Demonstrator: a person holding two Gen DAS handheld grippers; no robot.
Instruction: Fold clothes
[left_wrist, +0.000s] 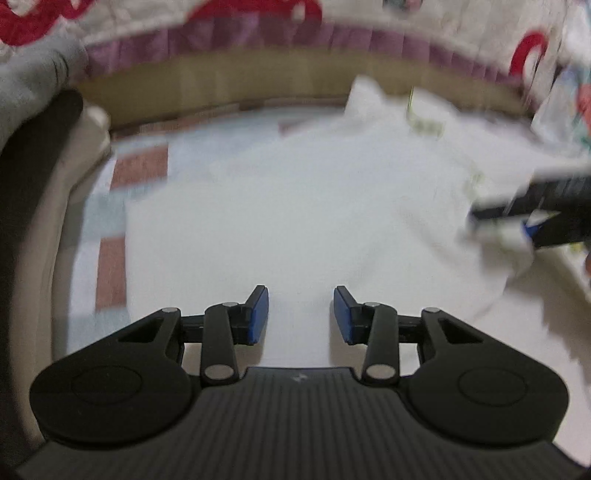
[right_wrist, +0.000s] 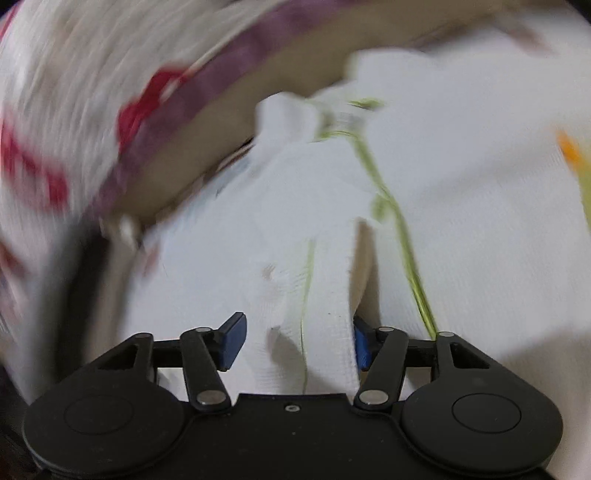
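The right gripper (right_wrist: 297, 341) stands spread with a ridge of the white garment (right_wrist: 325, 295) between its pads, nothing pinched; closing squarely across that ridge should catch every layer. The left gripper (left_wrist: 301, 314) hovers released over flat cloth. Beyond lie a checked sheet (left_wrist: 140, 166) and a red-patterned quilt (left_wrist: 258, 14).

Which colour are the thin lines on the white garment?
Yellow-green lines on the white garment; right wrist view shows them best.

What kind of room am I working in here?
Probably a bedroom: the white garment lies on a checked sheet, with a red-patterned quilt and purple ruffle behind, though motion blur leaves this uncertain.
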